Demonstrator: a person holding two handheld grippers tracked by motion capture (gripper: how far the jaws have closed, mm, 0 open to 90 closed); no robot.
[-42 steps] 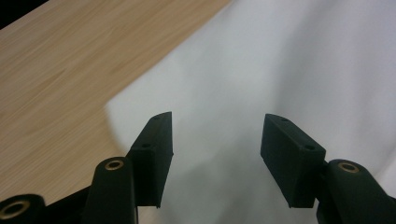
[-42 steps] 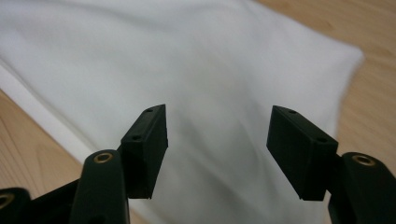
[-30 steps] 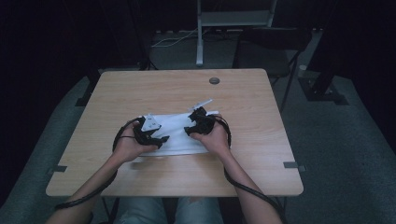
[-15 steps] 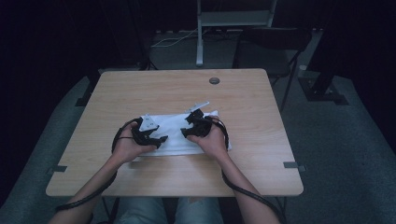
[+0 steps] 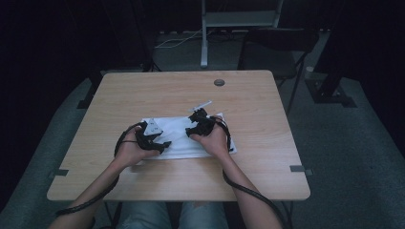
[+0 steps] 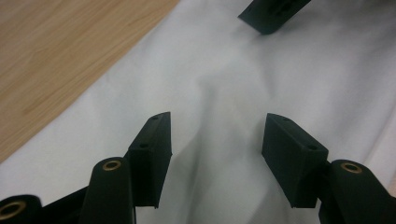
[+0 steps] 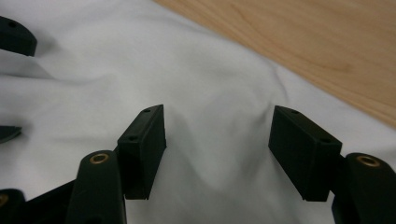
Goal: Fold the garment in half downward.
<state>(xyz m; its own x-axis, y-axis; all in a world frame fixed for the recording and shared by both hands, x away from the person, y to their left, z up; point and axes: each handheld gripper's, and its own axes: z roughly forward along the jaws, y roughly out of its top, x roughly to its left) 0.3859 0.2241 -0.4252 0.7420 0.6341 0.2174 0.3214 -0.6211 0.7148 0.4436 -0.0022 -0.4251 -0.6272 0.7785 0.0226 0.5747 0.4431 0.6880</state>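
A white cloth (image 5: 179, 138) lies flat on the wooden table (image 5: 248, 100), with soft folds. My left gripper (image 5: 162, 144) rests low over its left part, jaws open (image 6: 217, 140), bare cloth (image 6: 224, 84) between them. My right gripper (image 5: 192, 131) sits over the cloth's right part and points toward the left one. Its jaws (image 7: 217, 140) have just been opening and stand apart, with a low ridge of cloth (image 7: 210, 107) between them that the pads do not press. Each gripper view shows the other gripper's jaw tips close by (image 6: 273, 14) (image 7: 14, 35).
A narrow white strip (image 5: 201, 104) sticks out past the cloth's far edge. A small round grommet (image 5: 219, 82) sits near the table's far edge. A dark chair (image 5: 272, 52) and a metal stand (image 5: 204, 33) are behind the table.
The right hand has shifted slightly over the cloth toward the left gripper. The left hand has stayed where it was.
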